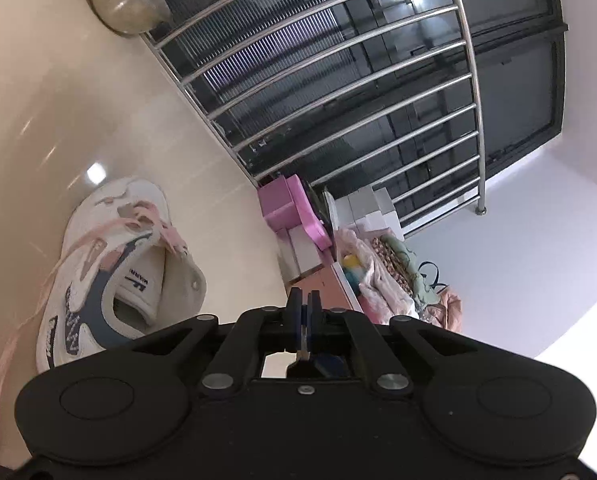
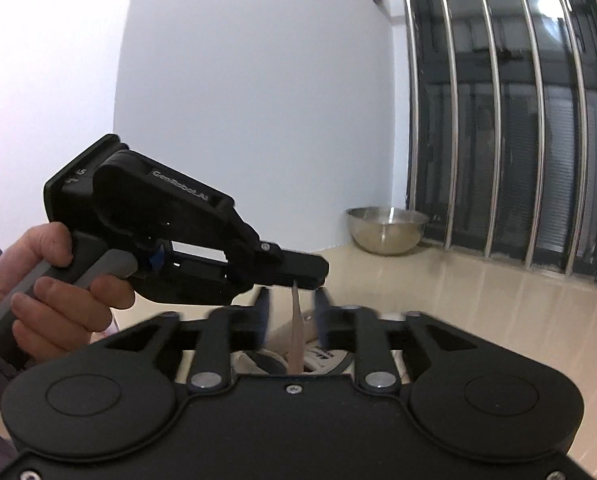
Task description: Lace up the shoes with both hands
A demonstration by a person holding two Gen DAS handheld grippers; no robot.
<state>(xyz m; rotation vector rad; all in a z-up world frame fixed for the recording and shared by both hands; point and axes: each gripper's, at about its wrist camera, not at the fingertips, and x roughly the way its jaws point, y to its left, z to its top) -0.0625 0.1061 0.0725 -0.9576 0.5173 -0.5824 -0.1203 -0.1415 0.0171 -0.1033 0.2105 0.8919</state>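
- The left gripper (image 2: pixel 304 276) has its jaws pressed together on the pink lace (image 2: pixel 296 328); seen from the right wrist, the strip hangs straight down from the closed tip.
- A hand (image 2: pixel 58 292) holds this gripper by its grey handle at the left of that view, a dark sleeve at the wrist.
- From the left wrist, the same gripper (image 1: pixel 304 300) shows its two fingers closed flat against each other, with a thin pale sliver caught between them lower down.
- The right gripper (image 2: pixel 292 308) stands with its jaws spread apart; the lace drops through the gap between the fingers, and neither blurred finger appears to press on it.
- The white shoe (image 1: pixel 114 276), with blue side panels, lies on the cream floor (image 1: pixel 58 100) at the left of the left wrist view, its opening turned towards the camera.
- Pink lacing crosses its front, and a loose end (image 1: pixel 6 364) trails down the near left edge.
- In the right wrist view only part of the shoe (image 2: pixel 322 356) shows, just behind the gripper's linkage, below the hanging lace.
- A steel bowl (image 2: pixel 386 230) sits on the floor at the far wall, beside a metal railing (image 2: pixel 494 120) in front of dark glass.
- Pink and white boxes (image 1: pixel 294 208) and bundled cloth (image 1: pixel 382 276) lie at the foot of the railing.
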